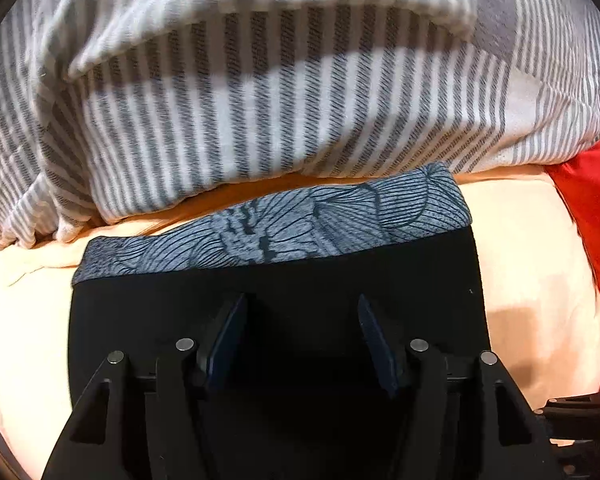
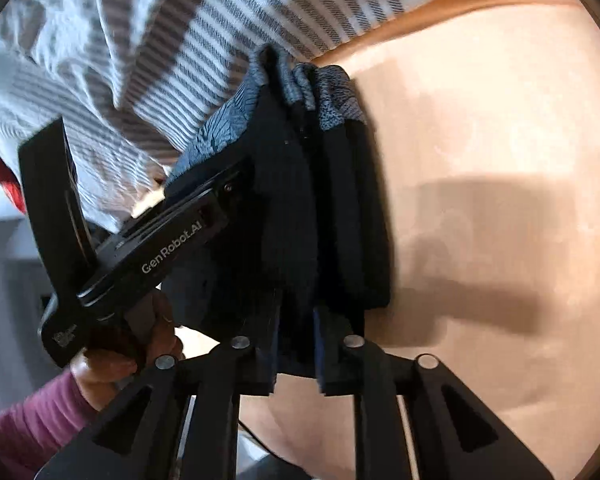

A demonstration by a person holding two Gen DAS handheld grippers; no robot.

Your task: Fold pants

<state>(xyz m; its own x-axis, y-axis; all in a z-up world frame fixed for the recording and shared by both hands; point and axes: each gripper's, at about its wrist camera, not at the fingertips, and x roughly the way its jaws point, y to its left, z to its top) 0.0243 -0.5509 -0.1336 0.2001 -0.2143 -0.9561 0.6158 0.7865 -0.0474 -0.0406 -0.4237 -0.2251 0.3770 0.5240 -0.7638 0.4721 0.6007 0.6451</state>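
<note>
- Two wrist views, both looking down on a peach sheet covering a soft surface; used as landmark throughout.
- Grey-and-white striped bedding heaped along far edge of sheet, largest item in sight.
- Red fabric off right side of sheet in left wrist view; nature unclear.
- Black pants lying flat on middle of sheet, grey-blue leaf-patterned waistband toward striped bedding, just short of touching it.
- In right wrist view, one end of pants lifted off sheet, hanging in bunched folds, shadow cast on sheet to the right.
- Left gripper poised steeply over black fabric, jaws apart at about half spread, nothing pinched; contact with cloth not discernible.
- Right gripper above sheet, jaws nearly together, clamped on lower edge of bunched pants.
- Left gripper body seen from the side in right wrist view, held by hand with pink sleeve, low left of sheet.
</note>
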